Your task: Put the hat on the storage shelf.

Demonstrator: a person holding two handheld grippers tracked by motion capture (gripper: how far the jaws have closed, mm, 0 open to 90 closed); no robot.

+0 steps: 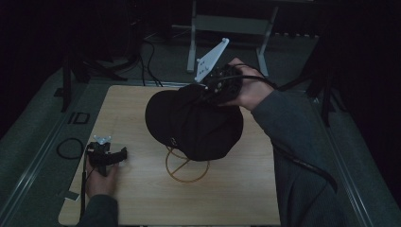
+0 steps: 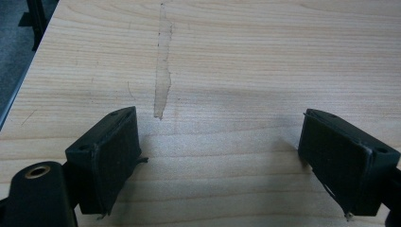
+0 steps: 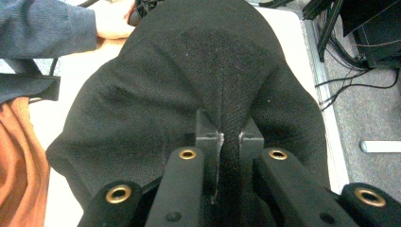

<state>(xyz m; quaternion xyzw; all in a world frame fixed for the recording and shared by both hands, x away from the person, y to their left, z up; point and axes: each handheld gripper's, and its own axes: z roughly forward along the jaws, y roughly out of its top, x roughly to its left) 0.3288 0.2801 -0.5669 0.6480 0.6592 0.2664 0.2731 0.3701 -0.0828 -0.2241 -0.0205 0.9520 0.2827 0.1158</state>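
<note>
Right gripper view: my right gripper (image 3: 230, 137) pinches a fold of the black cap (image 3: 189, 85); my left gripper (image 2: 227, 156) rests released on the table (image 2: 236, 56).

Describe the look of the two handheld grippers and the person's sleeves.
Both grippers are black. The left gripper has two blocky jaws faced with dark, fuzzy pads, brass-coloured eyelets in its frame and a small pale plate on top. The right gripper has the same brass eyelets, a white three-cornered plate with holes, and a black cable trailing along the forearm. Both sleeves are grey-blue knit.
</note>
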